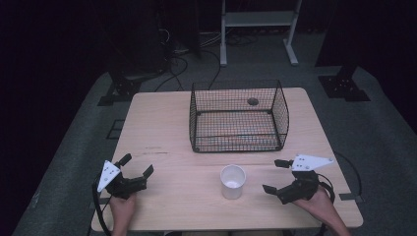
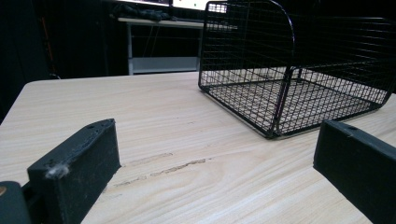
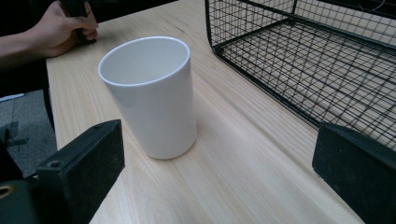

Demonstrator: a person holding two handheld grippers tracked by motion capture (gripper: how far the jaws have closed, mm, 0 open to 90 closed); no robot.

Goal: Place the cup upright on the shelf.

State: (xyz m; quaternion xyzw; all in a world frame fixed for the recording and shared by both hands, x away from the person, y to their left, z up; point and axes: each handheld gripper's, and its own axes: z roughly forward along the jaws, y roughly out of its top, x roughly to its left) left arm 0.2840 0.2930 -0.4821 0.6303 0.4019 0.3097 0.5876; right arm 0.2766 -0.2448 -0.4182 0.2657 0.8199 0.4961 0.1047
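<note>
A white cup (image 1: 232, 181) stands upright and empty on the wooden table (image 1: 162, 123), near the front edge. Behind it sits a black wire basket (image 1: 238, 116) with nothing in it. My right gripper (image 1: 275, 176) rests open at the front right, its jaws turned toward the cup, a short way off it. In the right gripper view the cup (image 3: 152, 95) stands just ahead of the wide-apart jaws. My left gripper (image 1: 136, 165) lies open at the front left, aimed toward the basket (image 2: 299, 70), with bare tabletop between its jaws.
A small dark hole (image 1: 253, 102) shows in the tabletop behind the basket. A white metal stand (image 1: 258, 29) and black stand feet (image 1: 344, 86) sit on the floor beyond the table. The person's other hand (image 3: 60, 28) appears far off in the right gripper view.
</note>
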